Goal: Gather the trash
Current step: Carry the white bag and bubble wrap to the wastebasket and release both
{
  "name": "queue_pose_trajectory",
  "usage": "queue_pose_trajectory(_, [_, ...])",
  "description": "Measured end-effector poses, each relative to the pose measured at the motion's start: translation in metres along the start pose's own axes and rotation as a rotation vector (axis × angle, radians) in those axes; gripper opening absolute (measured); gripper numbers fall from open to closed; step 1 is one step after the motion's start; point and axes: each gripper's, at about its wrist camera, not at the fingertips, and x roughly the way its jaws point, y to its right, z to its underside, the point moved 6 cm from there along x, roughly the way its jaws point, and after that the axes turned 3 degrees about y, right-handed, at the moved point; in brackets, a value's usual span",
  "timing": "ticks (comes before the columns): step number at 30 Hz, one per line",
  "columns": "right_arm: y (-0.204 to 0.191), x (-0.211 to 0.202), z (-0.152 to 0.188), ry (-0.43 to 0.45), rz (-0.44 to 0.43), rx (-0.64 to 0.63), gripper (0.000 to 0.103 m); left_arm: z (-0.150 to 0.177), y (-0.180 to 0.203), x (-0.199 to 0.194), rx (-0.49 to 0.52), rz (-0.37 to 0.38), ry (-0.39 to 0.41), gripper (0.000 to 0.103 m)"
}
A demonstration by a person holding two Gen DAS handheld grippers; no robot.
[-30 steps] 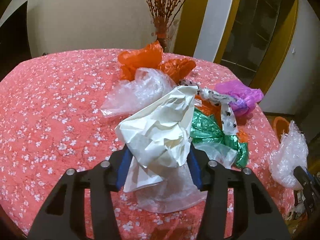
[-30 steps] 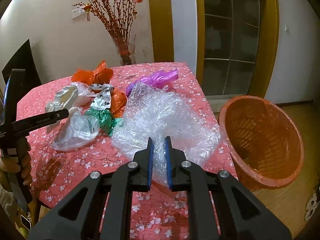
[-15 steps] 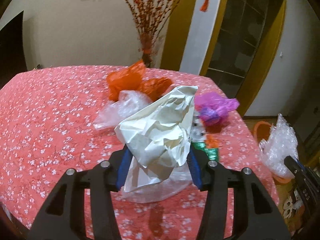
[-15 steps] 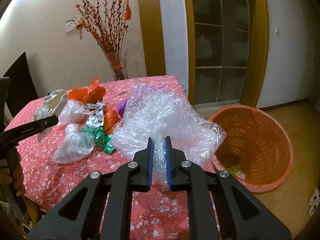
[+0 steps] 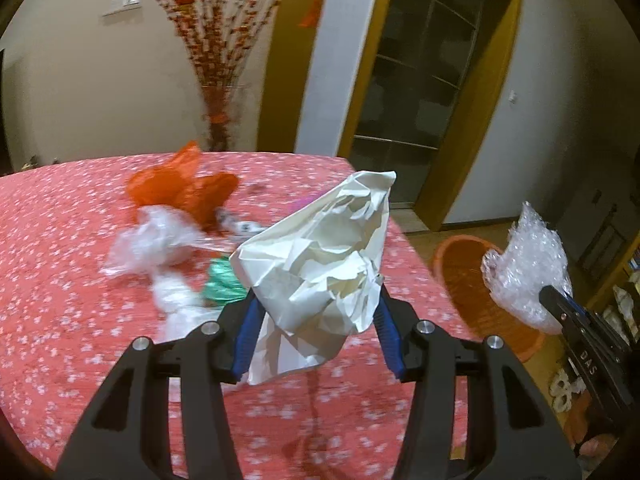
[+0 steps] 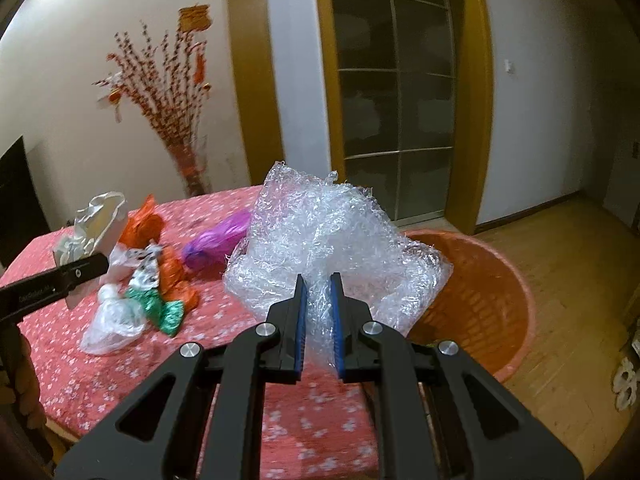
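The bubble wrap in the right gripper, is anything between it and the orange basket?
Nothing visible. The bubble wrap, clamped in the right gripper, hangs right beside the open orange basket, partly overlapping its near rim in this view.

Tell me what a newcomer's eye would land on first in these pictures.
Each gripper carries a catch up front: the left gripper is clamped on a crumpled white paper bag, and the right gripper pinches a big wad of clear bubble wrap. Behind them, bright plastic bags in orange, green, purple and clear litter the pink flowered tablecloth. An orange basket stands on the floor beside the table, to the right.
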Motion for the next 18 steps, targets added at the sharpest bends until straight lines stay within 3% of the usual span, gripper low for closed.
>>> queue_pose_trajectory(18, [0.080,-0.002,-0.002,0.040,0.142,0.104,0.011,0.002,0.109,0.044,0.084,0.186,-0.043,0.050])
